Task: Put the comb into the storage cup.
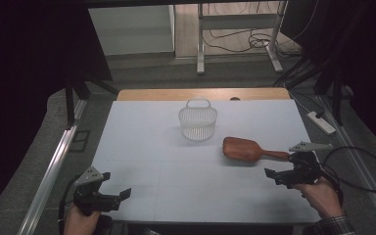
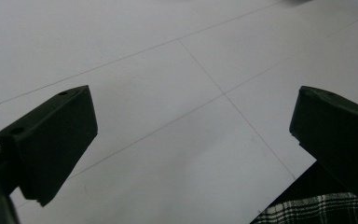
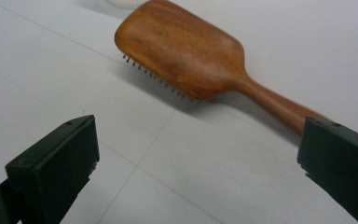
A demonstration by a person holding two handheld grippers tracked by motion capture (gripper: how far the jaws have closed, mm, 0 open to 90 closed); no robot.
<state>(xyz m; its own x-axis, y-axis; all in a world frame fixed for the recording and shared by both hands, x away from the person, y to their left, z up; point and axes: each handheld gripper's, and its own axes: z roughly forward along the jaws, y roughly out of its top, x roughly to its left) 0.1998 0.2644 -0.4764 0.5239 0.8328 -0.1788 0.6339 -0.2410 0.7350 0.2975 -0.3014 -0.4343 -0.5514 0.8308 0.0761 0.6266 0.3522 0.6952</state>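
A brown wooden hairbrush point(image 1: 247, 149) lies bristles down on the white table point(image 1: 147, 147), right of centre, with its handle pointing right. My right gripper point(image 1: 274, 177) sits just in front of the handle end, open and holding nothing. In the right gripper view the hairbrush point(image 3: 182, 51) lies ahead of the right gripper point(image 3: 198, 154), and its handle tip runs behind the right-hand jaw. A small white mesh basket point(image 1: 198, 120) with a handle stands upright behind the brush. My left gripper point(image 1: 116, 185) rests at the table's front left corner, open. The left gripper point(image 2: 191, 135) looks onto bare tabletop.
The table's far edge shows a wooden strip point(image 1: 200, 94). An aluminium rail point(image 1: 49, 171) runs along the floor at left, and a power strip point(image 1: 321, 122) with cables lies on the floor at right. A plaid sleeve point(image 2: 317, 210) shows at the near edge.
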